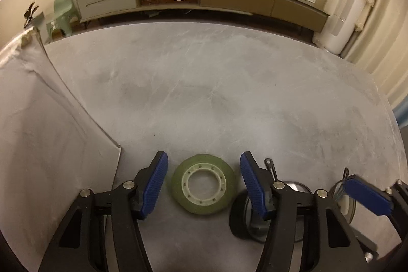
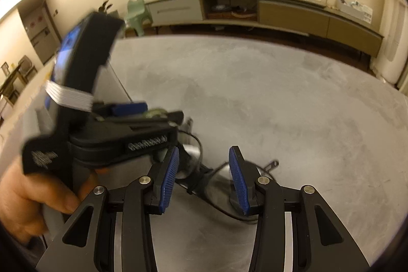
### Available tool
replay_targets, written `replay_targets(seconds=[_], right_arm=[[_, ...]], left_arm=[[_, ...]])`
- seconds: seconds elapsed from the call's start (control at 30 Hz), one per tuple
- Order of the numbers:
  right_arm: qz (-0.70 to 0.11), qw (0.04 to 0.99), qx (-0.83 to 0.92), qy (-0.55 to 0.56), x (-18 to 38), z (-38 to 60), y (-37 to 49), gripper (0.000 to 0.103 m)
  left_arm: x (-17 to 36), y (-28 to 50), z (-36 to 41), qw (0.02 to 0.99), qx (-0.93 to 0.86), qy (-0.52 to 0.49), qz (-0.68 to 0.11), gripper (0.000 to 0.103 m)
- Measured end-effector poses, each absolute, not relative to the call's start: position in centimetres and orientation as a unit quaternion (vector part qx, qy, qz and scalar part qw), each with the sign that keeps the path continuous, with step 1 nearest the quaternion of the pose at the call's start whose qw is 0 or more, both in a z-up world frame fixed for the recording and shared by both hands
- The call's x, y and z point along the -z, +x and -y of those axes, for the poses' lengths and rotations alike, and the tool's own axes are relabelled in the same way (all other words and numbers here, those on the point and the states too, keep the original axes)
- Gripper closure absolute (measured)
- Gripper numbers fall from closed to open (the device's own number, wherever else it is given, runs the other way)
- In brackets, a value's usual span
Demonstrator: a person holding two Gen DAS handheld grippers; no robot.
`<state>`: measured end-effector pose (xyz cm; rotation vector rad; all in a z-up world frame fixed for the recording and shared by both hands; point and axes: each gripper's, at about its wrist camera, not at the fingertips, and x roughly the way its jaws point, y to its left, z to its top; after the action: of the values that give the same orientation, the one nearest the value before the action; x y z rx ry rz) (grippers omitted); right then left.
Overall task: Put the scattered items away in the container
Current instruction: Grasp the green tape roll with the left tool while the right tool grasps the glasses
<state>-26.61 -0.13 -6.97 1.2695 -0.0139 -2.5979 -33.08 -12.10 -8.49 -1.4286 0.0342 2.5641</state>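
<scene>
Left tongs [image 1: 203, 184]: wide open, holding nothing; one blue pad on each side of the tape roll, not touching it.
Tape roll [image 1: 203, 187]: green, flat on the grey tabletop [image 1: 216, 93].
Right tongs [image 2: 204, 176]: open, empty, above a pair of glasses [image 2: 204, 185].
Container [image 1: 38, 119]: white wall, left of the tape roll.

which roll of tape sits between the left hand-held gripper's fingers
The green tape roll, lying flat between the open left hand-held gripper fingers. The black roll lies outside them, right of the right finger and partly hidden.
</scene>
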Motion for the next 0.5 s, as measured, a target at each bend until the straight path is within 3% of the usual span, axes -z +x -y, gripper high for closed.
replay_targets(seconds=[0.5], right_arm=[[0.037,0.064,0.847,0.527,5.7,-6.8,-18.0,0.055]], left_arm=[[6.6,-22.0,7.7,0.254,-0.820,-0.499,-0.118,0.043]])
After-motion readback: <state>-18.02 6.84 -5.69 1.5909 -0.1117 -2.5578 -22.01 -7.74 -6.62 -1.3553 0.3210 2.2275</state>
